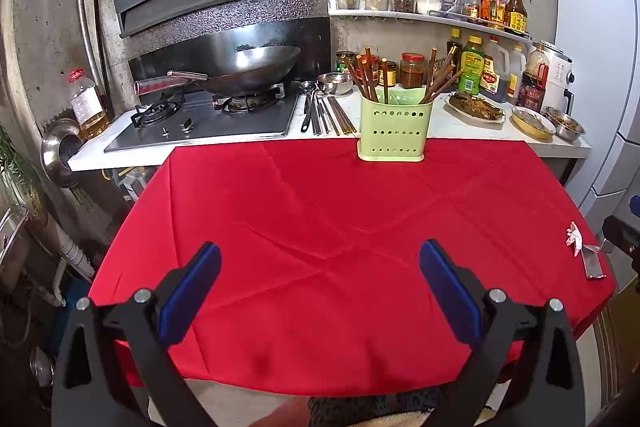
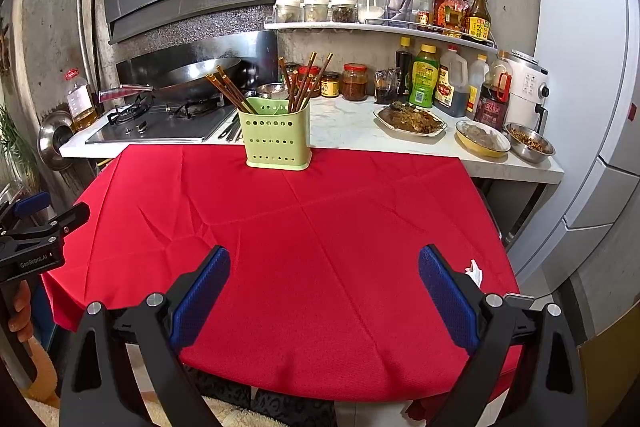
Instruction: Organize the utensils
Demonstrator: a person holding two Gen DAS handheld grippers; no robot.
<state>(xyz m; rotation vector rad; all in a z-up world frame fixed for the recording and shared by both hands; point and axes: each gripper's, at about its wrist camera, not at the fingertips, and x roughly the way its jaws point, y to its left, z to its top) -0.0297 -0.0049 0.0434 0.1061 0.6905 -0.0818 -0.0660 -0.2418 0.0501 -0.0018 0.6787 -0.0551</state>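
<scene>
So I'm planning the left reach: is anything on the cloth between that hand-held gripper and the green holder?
Nothing visible. Only bare red tablecloth lies between the open left hand-held gripper and the green utensil holder at the far edge.

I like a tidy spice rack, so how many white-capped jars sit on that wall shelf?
3. They stand side by side at the left end of the shelf: leftmost jar, middle jar, right jar, beside a red-lidded jar. None looks hidden.
</scene>
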